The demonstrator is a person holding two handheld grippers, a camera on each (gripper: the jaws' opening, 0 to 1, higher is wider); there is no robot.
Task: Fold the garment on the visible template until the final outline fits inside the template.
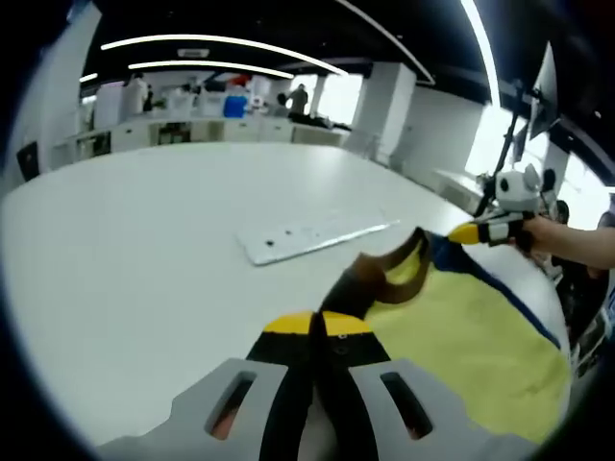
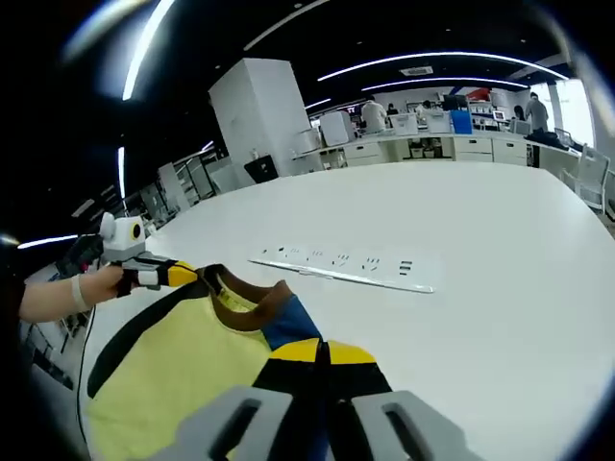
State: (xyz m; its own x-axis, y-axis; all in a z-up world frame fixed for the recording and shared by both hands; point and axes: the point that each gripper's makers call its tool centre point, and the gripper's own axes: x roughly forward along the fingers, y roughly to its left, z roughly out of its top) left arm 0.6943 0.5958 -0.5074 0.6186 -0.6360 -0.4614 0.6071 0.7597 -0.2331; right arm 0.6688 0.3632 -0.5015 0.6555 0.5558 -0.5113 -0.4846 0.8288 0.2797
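Observation:
A yellow garment (image 1: 461, 336) with a brown collar (image 1: 380, 264) and dark blue trim hangs stretched between both grippers over the white table (image 1: 144, 240). My left gripper (image 1: 317, 325) is shut on the cloth beside the collar. My right gripper (image 1: 466, 233), held by a hand, pinches the other shoulder. In the right gripper view the right gripper (image 2: 322, 352) is shut on the blue shoulder of the garment (image 2: 183, 365). There the left gripper (image 2: 187, 276) grips the far shoulder by the collar (image 2: 245, 305). A flat white strip with dark marks (image 1: 312, 235) (image 2: 346, 264) lies on the table beyond the garment.
The table (image 2: 480, 336) stretches wide beyond the strip, and its edge curves off near the hand (image 1: 553, 235). At the back stand white counters (image 1: 192, 130), a white pillar (image 2: 255, 115) and some people.

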